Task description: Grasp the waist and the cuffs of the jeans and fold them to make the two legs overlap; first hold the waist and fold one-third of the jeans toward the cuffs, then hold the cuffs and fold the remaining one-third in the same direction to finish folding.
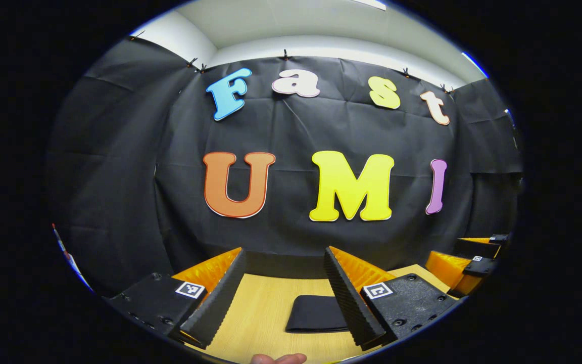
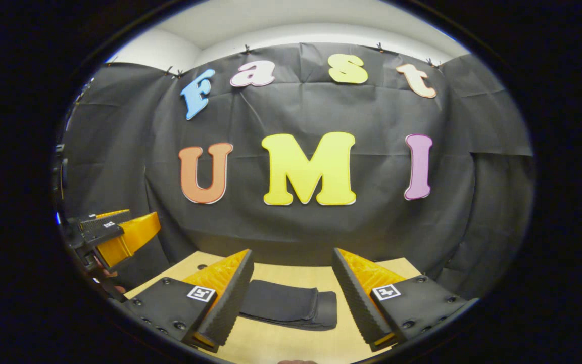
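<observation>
Dark charcoal, near black, on the folded jeans [image 2: 291, 305], plain with no visible print. Pale yellowish wood grain on the table [image 1: 260, 323], fine lines running along it. Black on the cloth wall [image 2: 372, 222], creased. White to light grey on the ceiling [image 1: 291, 25]. Small black-and-white square markers on the left gripper [image 1: 284, 290] and right gripper [image 2: 293, 298] bodies

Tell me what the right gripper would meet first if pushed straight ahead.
Probably the folded dark jeans on the light wooden table, lying ahead between the open right gripper fingers; if it passes above them, the black cloth wall. Depth is unclear.
</observation>
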`<state>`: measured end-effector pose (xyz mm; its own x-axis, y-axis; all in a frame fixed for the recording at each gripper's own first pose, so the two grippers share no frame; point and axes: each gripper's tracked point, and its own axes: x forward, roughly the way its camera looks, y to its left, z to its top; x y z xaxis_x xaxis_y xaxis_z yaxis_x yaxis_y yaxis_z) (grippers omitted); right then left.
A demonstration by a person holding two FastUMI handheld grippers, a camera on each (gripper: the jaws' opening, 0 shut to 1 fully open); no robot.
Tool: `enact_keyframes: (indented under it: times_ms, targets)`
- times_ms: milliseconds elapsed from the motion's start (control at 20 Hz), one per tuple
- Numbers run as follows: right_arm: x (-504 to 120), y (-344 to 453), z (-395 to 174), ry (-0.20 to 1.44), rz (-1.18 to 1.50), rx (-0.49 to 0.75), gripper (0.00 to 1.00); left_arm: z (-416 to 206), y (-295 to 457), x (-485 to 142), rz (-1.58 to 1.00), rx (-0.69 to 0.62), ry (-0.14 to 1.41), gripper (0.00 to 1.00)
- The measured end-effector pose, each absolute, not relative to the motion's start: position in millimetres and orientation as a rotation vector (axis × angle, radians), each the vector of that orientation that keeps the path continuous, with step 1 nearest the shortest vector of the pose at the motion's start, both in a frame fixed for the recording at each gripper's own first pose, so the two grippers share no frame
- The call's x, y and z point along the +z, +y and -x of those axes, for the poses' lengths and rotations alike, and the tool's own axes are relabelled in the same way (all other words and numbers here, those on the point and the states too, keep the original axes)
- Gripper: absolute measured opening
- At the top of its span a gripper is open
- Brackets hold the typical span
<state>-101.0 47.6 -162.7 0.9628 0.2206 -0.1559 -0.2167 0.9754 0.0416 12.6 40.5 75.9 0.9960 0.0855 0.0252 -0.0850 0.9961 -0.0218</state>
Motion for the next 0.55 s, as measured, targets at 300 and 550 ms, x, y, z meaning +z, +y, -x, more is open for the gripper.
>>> enact_keyframes:
  times_ms: [300,550]
  targets:
    - [-153,45,103,0.107,0.027,0.168,0.92,2,33,71,0.042,0.06,-0.027,0.98]
    - [-156,49,105,0.117,0.027,0.15,0.93,0,36,70,0.033,0.065,-0.021,0.98]
